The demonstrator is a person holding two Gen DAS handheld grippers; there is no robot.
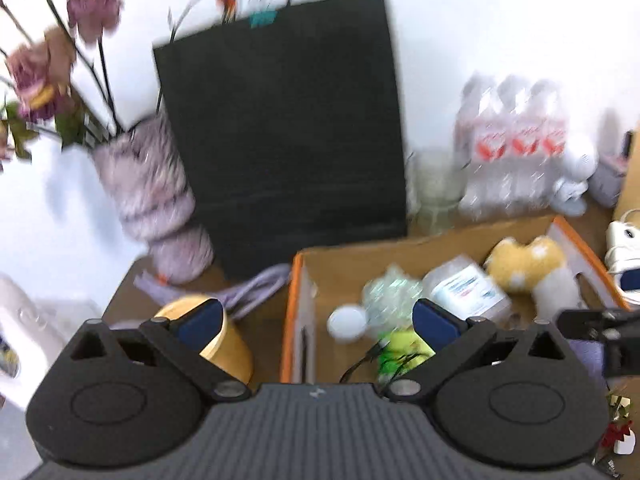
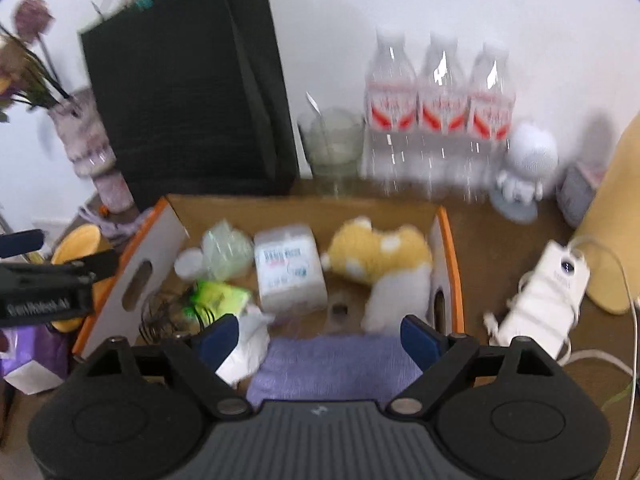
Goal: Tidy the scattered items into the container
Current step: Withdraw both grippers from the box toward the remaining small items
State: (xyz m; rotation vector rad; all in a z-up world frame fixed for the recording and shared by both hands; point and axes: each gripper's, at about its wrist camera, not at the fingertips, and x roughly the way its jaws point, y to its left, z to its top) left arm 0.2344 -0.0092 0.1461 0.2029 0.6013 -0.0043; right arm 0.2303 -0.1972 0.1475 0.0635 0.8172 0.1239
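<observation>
Both views blurred. Left tool [image 1: 318, 322] spread wide, nothing between the blue pads, hanging over the left rim of the orange-edged cardboard box [image 1: 292, 304]. Right tool [image 2: 319, 334] also spread wide, blue pads either side of a folded lilac cloth [image 2: 332, 364] at the near end of the box; pads not pressing on the cloth, as far as can be told.

Inside the box: yellow-and-white plush toy [image 2: 380, 256] toward the right wall, white wrapped tissue pack [image 2: 290, 268] in the middle, crumpled clear green-tinted plastic bottle [image 2: 226, 248] to the left of the pack, small white ball [image 1: 346, 322] just beside the bottle, bright green bundle with black wires [image 2: 216, 298] in the near left corner, crumpled white paper [image 2: 248, 344] next to the cloth.

Outside the box, on the brown table [image 2: 488, 248]: yellow roll of tape [image 1: 224, 340] just left of the box, white power bank with cable [image 2: 544, 300] to the right. Behind: tall black paper bag [image 1: 280, 128], mottled pink vase with dried flowers [image 1: 152, 192], clear glass [image 2: 334, 144], three-pack of water bottles [image 2: 438, 112], white figurine [image 2: 524, 168].
</observation>
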